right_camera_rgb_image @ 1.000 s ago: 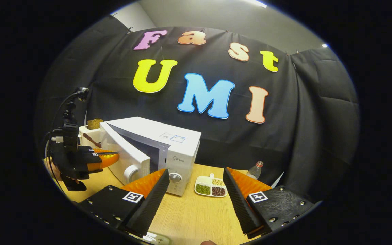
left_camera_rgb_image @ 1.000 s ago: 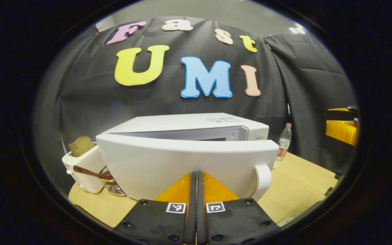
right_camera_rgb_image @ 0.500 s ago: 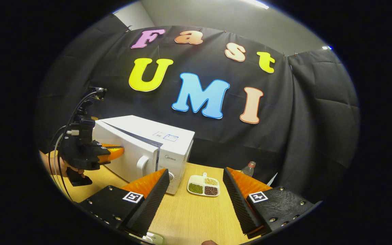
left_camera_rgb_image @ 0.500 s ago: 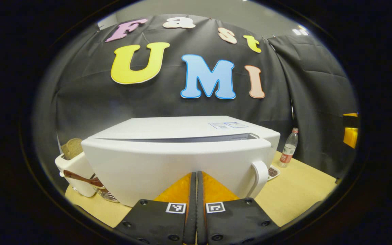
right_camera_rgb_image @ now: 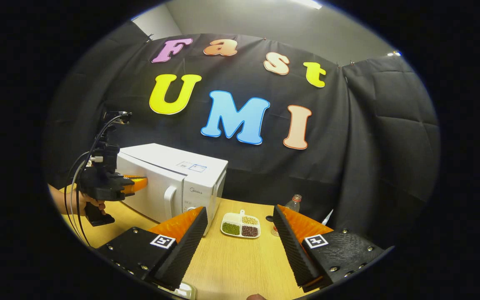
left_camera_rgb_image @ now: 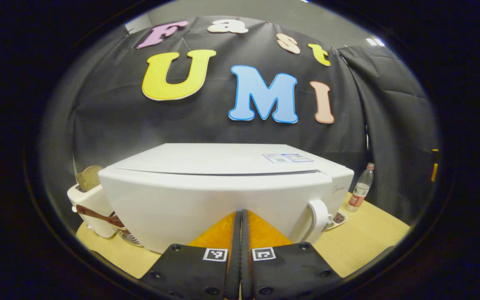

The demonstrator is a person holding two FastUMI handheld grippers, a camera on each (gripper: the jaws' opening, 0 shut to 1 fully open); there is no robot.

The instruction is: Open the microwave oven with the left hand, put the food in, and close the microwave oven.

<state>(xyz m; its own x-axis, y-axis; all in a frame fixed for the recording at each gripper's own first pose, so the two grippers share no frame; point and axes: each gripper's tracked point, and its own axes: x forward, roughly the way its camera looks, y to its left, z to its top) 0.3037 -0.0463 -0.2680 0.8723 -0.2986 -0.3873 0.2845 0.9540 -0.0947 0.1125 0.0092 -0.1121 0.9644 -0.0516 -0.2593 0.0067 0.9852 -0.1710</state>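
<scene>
Left tongs (left_camera_rgb_image: 240, 216) closed, tips against the microwave door (left_camera_rgb_image: 206, 200), right tongs (right_camera_rgb_image: 238, 221) wide open above the desk (right_camera_rgb_image: 240, 262), divided food dish (right_camera_rgb_image: 240, 226) ahead between its fingers

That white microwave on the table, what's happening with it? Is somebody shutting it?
A person holds a two-finger gripper in each hand. The left gripper, fingers together, has its tips against the door of the white box-shaped microwave oven, which looks shut or very nearly so. The right gripper hangs open and empty over the pale wooden table. A small white divided dish of beans and grains sits on the table beside the microwave, next to a clear plastic bottle.
</scene>
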